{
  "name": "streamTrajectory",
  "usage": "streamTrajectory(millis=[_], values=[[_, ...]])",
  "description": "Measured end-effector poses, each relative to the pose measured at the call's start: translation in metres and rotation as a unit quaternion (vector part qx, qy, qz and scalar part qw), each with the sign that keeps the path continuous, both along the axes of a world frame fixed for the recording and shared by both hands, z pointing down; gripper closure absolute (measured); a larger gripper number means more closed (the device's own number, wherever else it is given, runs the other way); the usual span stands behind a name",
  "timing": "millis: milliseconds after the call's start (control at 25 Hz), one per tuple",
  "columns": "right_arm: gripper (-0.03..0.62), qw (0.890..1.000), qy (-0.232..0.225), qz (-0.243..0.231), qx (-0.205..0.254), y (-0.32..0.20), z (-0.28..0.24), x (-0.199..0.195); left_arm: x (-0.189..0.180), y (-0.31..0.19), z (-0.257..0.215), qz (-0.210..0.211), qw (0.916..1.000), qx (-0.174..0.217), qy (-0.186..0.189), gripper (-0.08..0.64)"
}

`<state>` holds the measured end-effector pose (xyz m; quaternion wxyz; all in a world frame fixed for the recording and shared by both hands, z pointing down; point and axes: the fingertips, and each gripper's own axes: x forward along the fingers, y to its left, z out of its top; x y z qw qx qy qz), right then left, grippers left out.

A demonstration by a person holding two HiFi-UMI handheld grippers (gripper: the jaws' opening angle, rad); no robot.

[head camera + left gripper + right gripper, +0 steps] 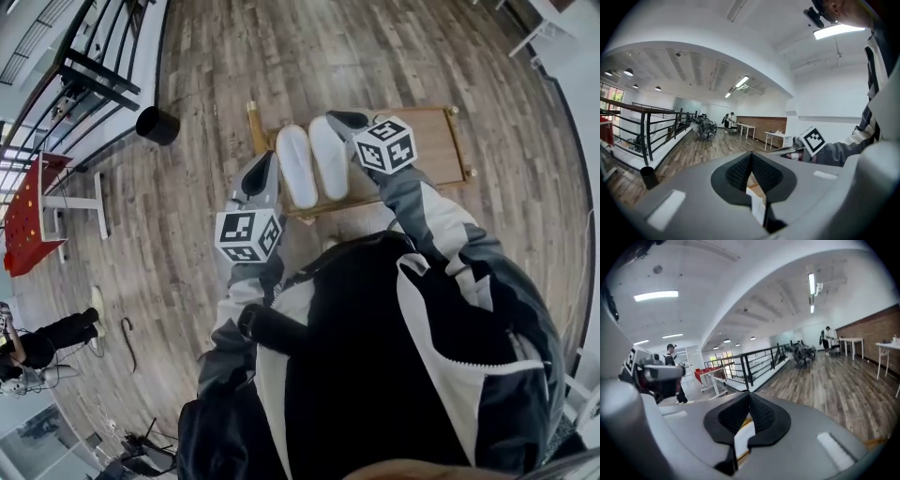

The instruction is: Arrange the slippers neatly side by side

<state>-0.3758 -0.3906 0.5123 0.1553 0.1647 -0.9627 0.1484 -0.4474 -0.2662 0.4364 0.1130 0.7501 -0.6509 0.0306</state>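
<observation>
Open loft-style workspace: wood-plank floor (281, 56), black railing (745, 369), white worktables (778, 135), ceiling strip lights (656, 295).

Plenty of bare brown wood-plank floor (216, 56) beyond, left and right of the low pale wooden rack (436, 141): free passage all round. On the rack, right half bare; left half filled by two white slippers (295, 167) side by side, hardly a gap between. Left gripper (269, 157) close against the left slipper's outer side, right gripper (336, 118) at the right slipper's far end. Well off to the left: round black bin (157, 125), black metal railing (98, 80), red table on white legs (23, 216).
</observation>
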Motion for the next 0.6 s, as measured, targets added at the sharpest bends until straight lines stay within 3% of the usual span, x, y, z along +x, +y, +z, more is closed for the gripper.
streamTrajectory(millis=[160, 280, 440, 600], values=[[0.588, 0.992, -0.065, 0.012, 0.106, 0.014, -0.107, 0.016, 0.007, -0.036, -0.037, 0.025, 0.9988, 0.041, -0.006, 0.547], [0.588, 0.985, -0.082, 0.021, 0.149, 0.03, -0.149, 0.028, 0.018, -0.051, -0.054, 0.036, 0.9974, 0.061, -0.013, 0.547], [0.589, 0.983, -0.093, 0.029, 0.158, 0.046, -0.161, 0.036, 0.036, -0.058, -0.061, 0.049, 0.9959, 0.07, -0.027, 0.548], [0.591, 0.988, -0.074, 0.036, 0.131, 0.045, -0.141, 0.039, 0.049, -0.062, -0.059, 0.061, 0.9954, 0.066, -0.031, 0.548]])
